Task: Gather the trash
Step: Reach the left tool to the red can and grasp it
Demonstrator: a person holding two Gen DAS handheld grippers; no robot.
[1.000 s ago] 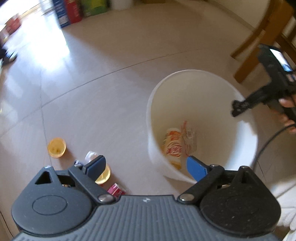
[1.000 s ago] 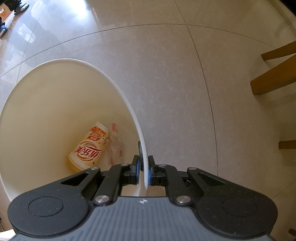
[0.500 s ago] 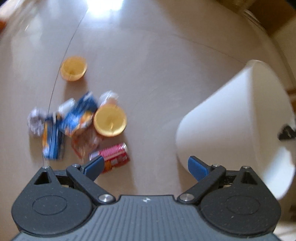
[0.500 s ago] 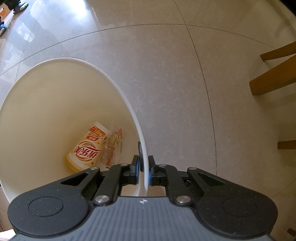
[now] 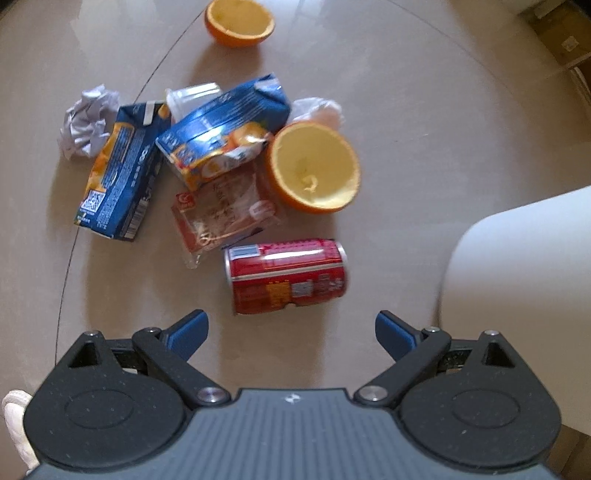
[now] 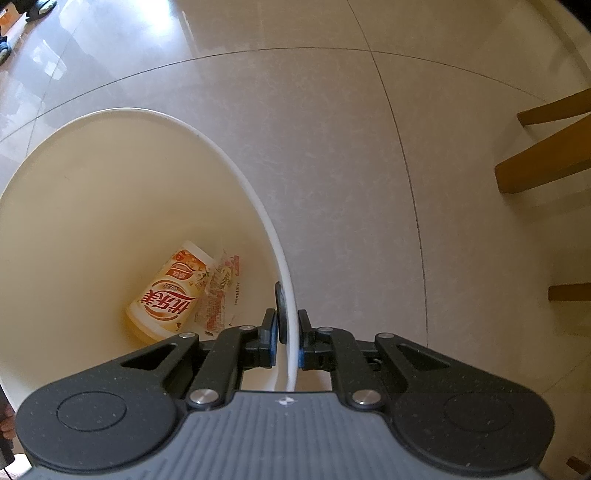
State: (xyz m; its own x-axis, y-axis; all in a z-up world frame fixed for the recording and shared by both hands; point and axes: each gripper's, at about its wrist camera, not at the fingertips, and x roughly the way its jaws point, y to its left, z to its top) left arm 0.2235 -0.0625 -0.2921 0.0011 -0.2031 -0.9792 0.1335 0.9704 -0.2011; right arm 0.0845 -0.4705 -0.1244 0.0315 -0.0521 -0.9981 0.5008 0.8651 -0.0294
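A pile of trash lies on the tiled floor in the left wrist view. Nearest is a red can (image 5: 286, 275) on its side, just ahead of my open left gripper (image 5: 291, 332), which has nothing between its fingers. Behind the can lie a clear snack wrapper (image 5: 221, 210), an orange half (image 5: 314, 173), two blue juice cartons (image 5: 221, 133), crumpled paper (image 5: 88, 123) and a second orange half (image 5: 240, 22). My right gripper (image 6: 286, 343) is shut on the rim of the white bin (image 6: 266, 206). Inside the bin lie a milk-tea cup (image 6: 170, 295) and a wrapper (image 6: 218, 299).
The white bin's outer wall (image 5: 517, 280) stands at the right of the left wrist view, close to the can. Wooden chair legs (image 6: 546, 162) stand at the right of the right wrist view. A gloved hand (image 5: 14, 417) shows at the lower left corner.
My left gripper has swung away from above the bin and dropped low over the trash pile, rolling as it went; the can now lies just ahead of it. The right gripper has kept still.
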